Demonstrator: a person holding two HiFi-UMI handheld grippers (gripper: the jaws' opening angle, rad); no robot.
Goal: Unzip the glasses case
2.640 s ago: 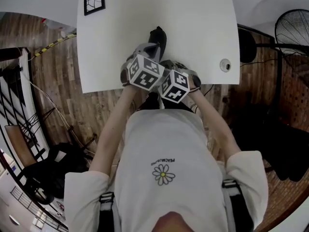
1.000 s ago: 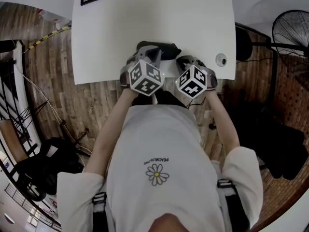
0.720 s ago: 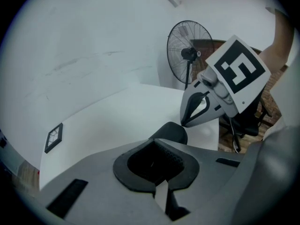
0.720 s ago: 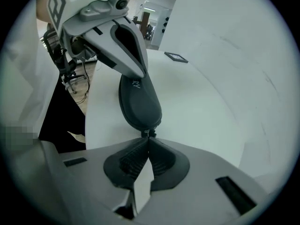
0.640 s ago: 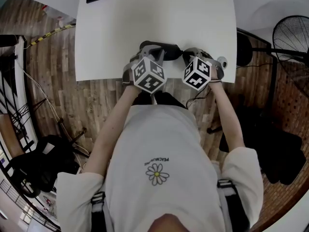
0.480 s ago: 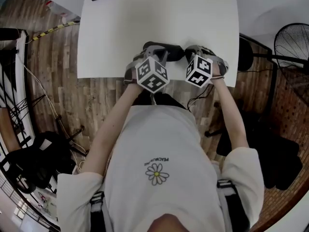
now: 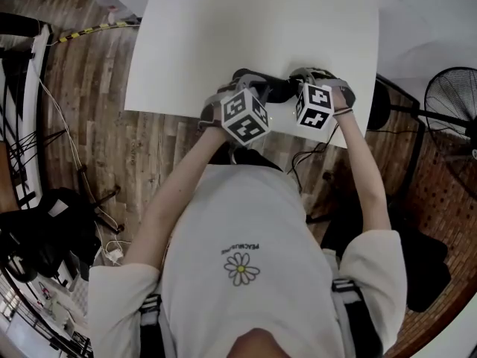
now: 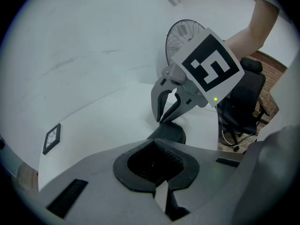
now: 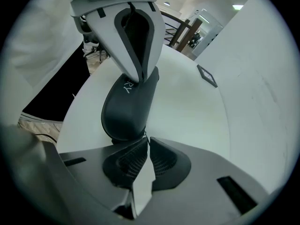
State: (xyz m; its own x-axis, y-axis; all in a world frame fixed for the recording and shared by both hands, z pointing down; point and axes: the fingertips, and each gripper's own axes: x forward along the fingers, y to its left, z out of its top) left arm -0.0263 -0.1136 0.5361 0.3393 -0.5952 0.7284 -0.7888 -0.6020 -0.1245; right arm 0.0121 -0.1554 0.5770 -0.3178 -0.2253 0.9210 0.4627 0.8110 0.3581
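Right gripper view: black oval glasses case (image 9: pixel 126 111) lies by the white tabletop's (image 9: pixel 197 121) near edge; left tool (image 9: pixel 142 78) clamps its far end as anchor, right tool (image 9: pixel 147 142) closed, apparently pinching the zip pull (image 9: pixel 146 134).

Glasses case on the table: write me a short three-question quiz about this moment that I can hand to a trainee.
1. True or false: the left hand-held gripper has its jaws wide open.
2. Where does the right hand-held gripper pinch the glasses case? A: at its middle. B: at the end opposite the left one. C: at the same end as the left one.
3. What does the case rest on?
Key: 1 false, its jaws are shut on the case's end. 2 B. 3 the white table.
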